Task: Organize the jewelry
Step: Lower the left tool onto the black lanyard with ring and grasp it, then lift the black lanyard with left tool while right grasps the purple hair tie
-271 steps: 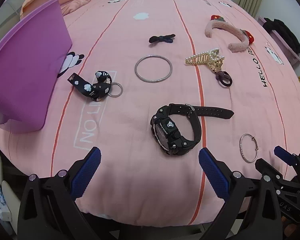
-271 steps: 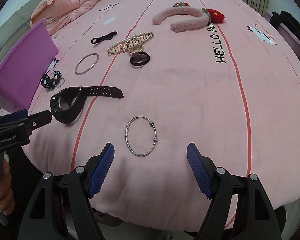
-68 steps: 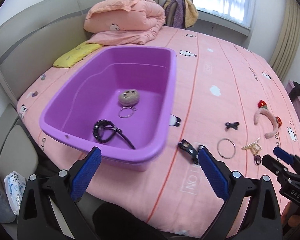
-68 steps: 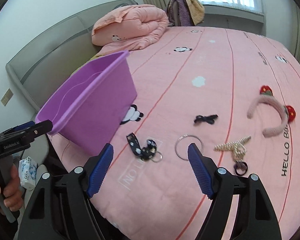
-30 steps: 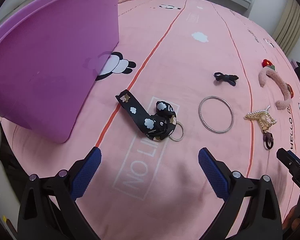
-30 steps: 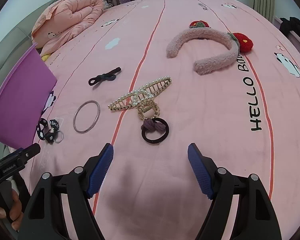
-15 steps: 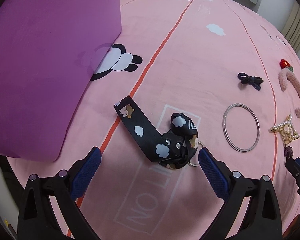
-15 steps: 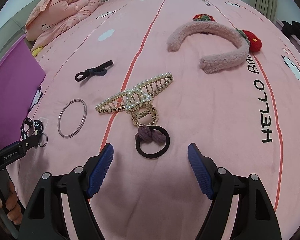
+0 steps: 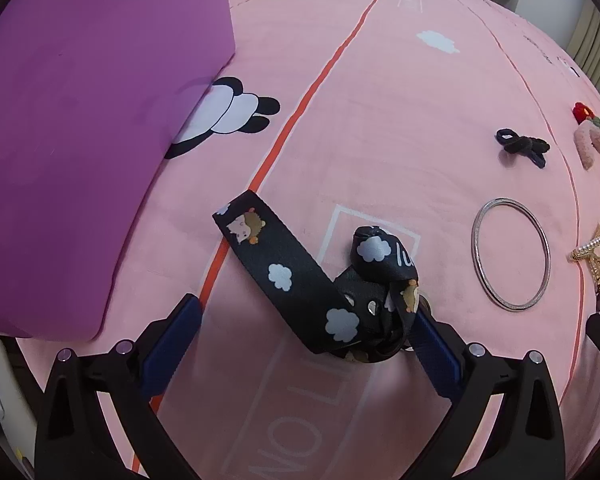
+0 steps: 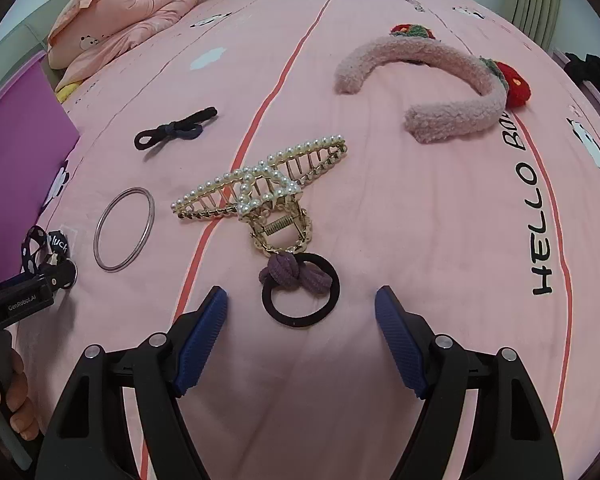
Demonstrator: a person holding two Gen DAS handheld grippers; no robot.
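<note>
My left gripper (image 9: 304, 344) is open, low over the pink bed, its fingers on either side of a black cartoon-print strap keychain (image 9: 320, 292), which also shows in the right wrist view (image 10: 46, 250). My right gripper (image 10: 300, 322) is open, its fingers flanking a black hair tie with a purple knot (image 10: 298, 284). Just beyond lies a gold pearl claw clip (image 10: 260, 184). A silver bangle (image 9: 510, 254) lies right of the keychain and shows in the right wrist view too (image 10: 124, 228). The purple bin (image 9: 80, 120) stands at the left.
A dark bow hair tie (image 10: 174, 128) and a fluffy pink headband with red flowers (image 10: 432, 84) lie farther back on the bed. A folded pink quilt (image 10: 128, 0) sits at the far left corner. The left gripper's body (image 10: 24, 296) shows at the right view's left edge.
Both grippers have moved forward and lower. The keychain now sits between the left fingers, and the hair tie between the right fingers. Both stay open.
</note>
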